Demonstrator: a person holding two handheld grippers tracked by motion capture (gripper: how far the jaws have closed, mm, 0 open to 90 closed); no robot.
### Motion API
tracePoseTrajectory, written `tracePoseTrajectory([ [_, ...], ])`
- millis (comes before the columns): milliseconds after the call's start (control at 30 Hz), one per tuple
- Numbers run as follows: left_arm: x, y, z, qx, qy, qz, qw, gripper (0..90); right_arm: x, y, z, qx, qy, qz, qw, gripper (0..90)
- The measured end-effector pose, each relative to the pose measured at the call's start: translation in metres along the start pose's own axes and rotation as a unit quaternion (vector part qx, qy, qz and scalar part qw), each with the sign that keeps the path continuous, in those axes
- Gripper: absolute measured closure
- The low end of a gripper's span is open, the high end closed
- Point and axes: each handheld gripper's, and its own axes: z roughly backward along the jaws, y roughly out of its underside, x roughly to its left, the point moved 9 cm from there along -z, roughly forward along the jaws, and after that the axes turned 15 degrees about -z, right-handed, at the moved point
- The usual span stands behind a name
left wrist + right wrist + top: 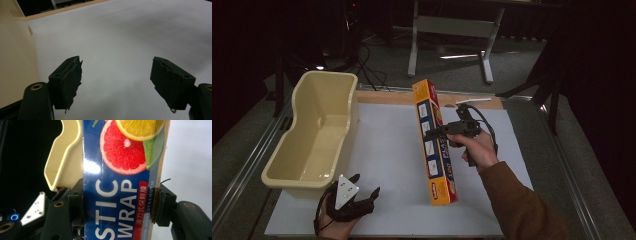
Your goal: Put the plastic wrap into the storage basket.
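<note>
Clamping a long box of plastic wrap (435,142) across its narrow sides, the right gripper (438,131) has its two black jaws pressed on the box, one per side. Right gripper view shows it close up: blue carton w/ grapefruit and lemon slices printed on it, white letters "STIC WRAP" between the pads. Box is held off the table, roughly mid-length, one end pointing away toward the far edge, other end toward the person, tilted a bit so the orange side panel w/ small pictures faces up-left in the high view. Right hand (477,149) wraps the grip from the right, brown sleeve (517,200) behind it, cable looping off the gripper's back.

Left gripper (364,187) sits low at the near-left corner, jaws spread wide apart, nothing between them; left gripper view shows bare white sheet in the gap, pads (71,82) ragged at the edges. Grey three-cornered plate on top of it, left hand (337,222) underneath.

Cream plastic tub (294,150) stands at the table's left side, just beyond the left gripper, open side up, nothing seen inside it. Box is well apart from the tub, to its right. White sheet (387,150) covers the tabletop under all of it; wooden strip (382,97) shows along the far edge.
</note>
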Motion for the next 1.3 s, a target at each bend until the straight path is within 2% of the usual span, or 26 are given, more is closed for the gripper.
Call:
tracePoseTrajectory([
  [167,0.0,0.0,-0.001,0.001,-0.001,0.0,1.0,24.7,0.014,-0.01,-0.007,-0.003,-0.005,-0.002,1.0,41.1],
  [267,0.0,0.0,-0.001,0.001,0.0,-0.002,1.0,24.7,0.025,-0.016,-0.012,-0.006,-0.016,-0.005,0.9998,41.1],
  [533,-0.001,0.0,-0.001,0.0,0.0,-0.001,1.0,24.7,0.042,-0.024,-0.025,-0.008,-0.029,-0.006,0.9995,41.1],
  [700,-0.003,-0.001,-0.002,0.0,0.002,-0.002,1.0,24.7,0.05,-0.028,-0.031,-0.009,-0.034,-0.01,0.9994,41.1],
  [833,-0.005,-0.001,-0.003,0.0,0.004,-0.006,1.0,24.7,0.059,-0.031,-0.038,-0.006,-0.05,-0.02,0.9985,41.0],
  [1067,-0.003,-0.001,-0.003,0.0,0.001,-0.001,1.0,24.7,0.07,-0.036,-0.048,-0.008,-0.056,-0.029,0.998,41.1],
  [1200,-0.003,-0.001,-0.004,0.0,0.001,-0.002,1.0,24.7,0.079,-0.042,-0.051,-0.013,-0.066,-0.038,0.997,41.0],
  [1300,-0.002,-0.001,-0.005,0.0,0.001,-0.002,1.0,24.7,0.085,-0.046,-0.053,-0.019,-0.064,-0.04,0.997,41.1],
])
